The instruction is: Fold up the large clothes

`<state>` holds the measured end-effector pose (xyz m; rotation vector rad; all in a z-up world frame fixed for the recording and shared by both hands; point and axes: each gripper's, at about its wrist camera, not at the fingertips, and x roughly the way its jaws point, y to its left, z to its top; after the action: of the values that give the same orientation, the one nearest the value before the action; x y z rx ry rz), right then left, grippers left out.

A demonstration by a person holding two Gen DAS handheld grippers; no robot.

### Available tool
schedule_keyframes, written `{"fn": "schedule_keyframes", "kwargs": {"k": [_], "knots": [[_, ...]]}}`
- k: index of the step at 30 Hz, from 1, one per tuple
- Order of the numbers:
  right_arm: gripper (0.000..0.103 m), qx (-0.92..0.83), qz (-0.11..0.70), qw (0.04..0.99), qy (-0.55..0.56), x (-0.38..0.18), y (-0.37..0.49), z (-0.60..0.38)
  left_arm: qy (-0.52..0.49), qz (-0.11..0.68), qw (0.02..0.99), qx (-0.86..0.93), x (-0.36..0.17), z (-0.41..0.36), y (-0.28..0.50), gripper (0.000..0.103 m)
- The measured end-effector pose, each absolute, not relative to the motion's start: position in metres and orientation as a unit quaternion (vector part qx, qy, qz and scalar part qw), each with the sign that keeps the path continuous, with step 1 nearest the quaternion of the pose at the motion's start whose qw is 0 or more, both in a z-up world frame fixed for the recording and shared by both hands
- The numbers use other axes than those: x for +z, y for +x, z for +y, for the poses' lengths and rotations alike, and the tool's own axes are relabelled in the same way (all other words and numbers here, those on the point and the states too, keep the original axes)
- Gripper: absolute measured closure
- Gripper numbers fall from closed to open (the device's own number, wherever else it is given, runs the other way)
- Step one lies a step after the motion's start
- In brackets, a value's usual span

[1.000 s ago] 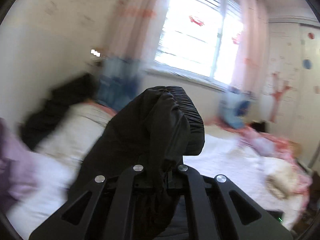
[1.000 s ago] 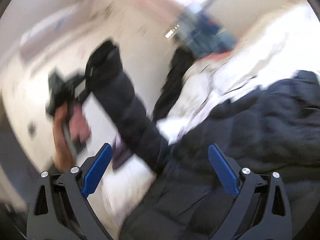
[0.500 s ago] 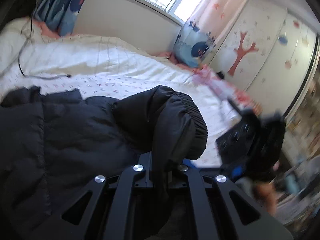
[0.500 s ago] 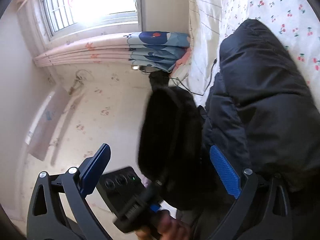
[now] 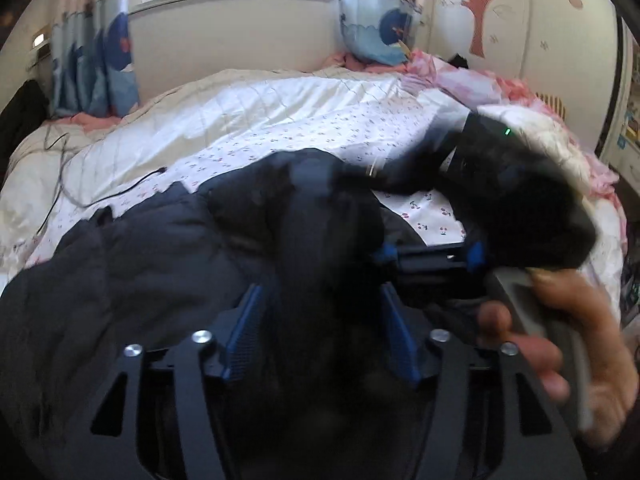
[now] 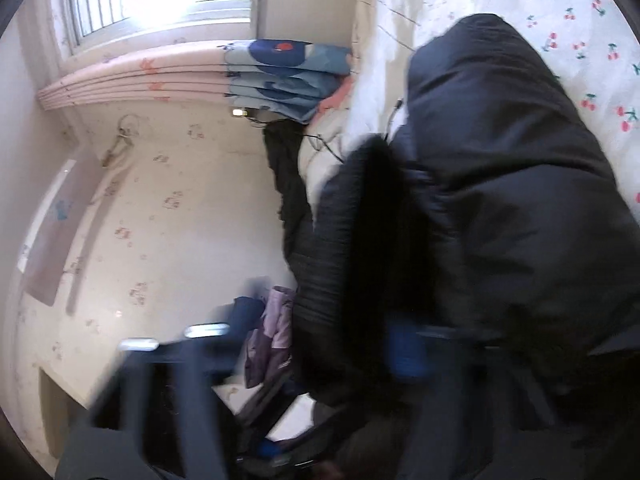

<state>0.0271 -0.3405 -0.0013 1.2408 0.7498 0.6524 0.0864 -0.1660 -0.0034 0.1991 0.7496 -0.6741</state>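
Note:
A large black puffer jacket (image 5: 132,264) lies spread on the bed; it also fills the right wrist view (image 6: 520,184). My left gripper (image 5: 320,320) stands open, its blue pads (image 5: 244,336) apart on either side of the jacket's sleeve (image 5: 320,240), which lies between them. In the left wrist view the right gripper (image 5: 424,258) is held by a hand (image 5: 560,344) just to the right, fingers pointing at the sleeve. In the right wrist view its own fingers are a blur over the ribbed cuff (image 6: 340,240); I cannot tell how its jaws stand.
The bed has a white cherry-print cover (image 5: 304,120). A black cable (image 5: 120,192) lies on it at the left. Blue curtains (image 5: 96,68) and a window are behind. Pink bedding (image 5: 472,80) is piled at the back right. Purple clothing (image 6: 272,336) lies by the wall.
My left gripper has opened and let go of the sleeve cuff, having brought it down over the jacket. The right gripper has moved in close to the sleeve from the right.

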Motion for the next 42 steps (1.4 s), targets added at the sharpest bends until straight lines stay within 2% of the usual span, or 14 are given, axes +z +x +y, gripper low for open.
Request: {"fn": "schedule_keyframes", "kwargs": {"k": [2, 7, 10, 12, 16, 19, 22, 26, 30, 34, 36, 37, 40, 42], "knots": [[0.086, 0.280, 0.339, 0.713, 0.547, -0.006, 0.027, -0.341, 0.081, 0.354, 0.878, -0.311, 0.002, -0.149, 0.078, 0.038], [0.090, 0.268, 0.330, 0.765, 0.483, 0.016, 0.020, -0.332, 0.003, 0.331, 0.907, -0.262, 0.016, -0.086, 0.065, 0.027], [0.093, 0.254, 0.298, 0.835, 0.387, 0.065, 0.009, -0.315, -0.065, 0.325, 0.922, -0.202, 0.027, -0.038, 0.086, 0.027], [0.093, 0.259, 0.238, 0.881, 0.315, 0.114, -0.004, -0.302, -0.121, 0.314, 0.924, -0.179, 0.037, -0.007, 0.096, 0.027], [0.093, 0.234, 0.166, 0.928, 0.236, 0.173, -0.019, -0.299, -0.196, 0.276, 0.930, -0.142, 0.047, 0.043, 0.108, 0.020], [0.093, 0.191, 0.197, 0.933, 0.234, 0.153, -0.007, -0.314, -0.204, 0.283, 0.929, -0.121, 0.039, 0.059, 0.122, 0.020], [0.093, 0.124, 0.288, 0.922, 0.229, 0.089, 0.010, -0.333, -0.217, 0.327, 0.915, -0.094, 0.008, 0.068, 0.138, 0.020], [0.093, 0.086, 0.371, 0.897, 0.226, 0.034, 0.022, -0.341, -0.197, 0.400, 0.895, -0.038, -0.044, 0.078, 0.158, 0.020], [0.093, 0.074, 0.405, 0.884, 0.224, 0.021, 0.020, -0.346, -0.201, 0.412, 0.888, -0.032, -0.058, 0.084, 0.154, 0.020], [0.082, 0.044, 0.385, 0.894, 0.225, 0.040, 0.009, -0.356, -0.198, 0.385, 0.901, -0.036, -0.038, 0.081, 0.142, 0.020], [0.080, 0.028, 0.313, 0.929, 0.193, 0.076, -0.012, -0.350, -0.193, 0.369, 0.908, -0.039, -0.030, 0.080, 0.137, 0.020], [0.074, 0.031, 0.279, 0.943, 0.178, 0.092, -0.021, -0.344, -0.190, 0.360, 0.913, -0.042, -0.025, 0.079, 0.134, 0.020], [0.048, 0.102, 0.234, 0.954, 0.158, 0.117, -0.028, -0.317, -0.182, 0.355, 0.916, -0.051, -0.020, 0.074, 0.133, 0.020], [0.048, 0.145, 0.267, 0.939, 0.163, 0.106, -0.018, -0.303, -0.177, 0.362, 0.914, -0.051, -0.025, 0.072, 0.138, 0.020]]}}
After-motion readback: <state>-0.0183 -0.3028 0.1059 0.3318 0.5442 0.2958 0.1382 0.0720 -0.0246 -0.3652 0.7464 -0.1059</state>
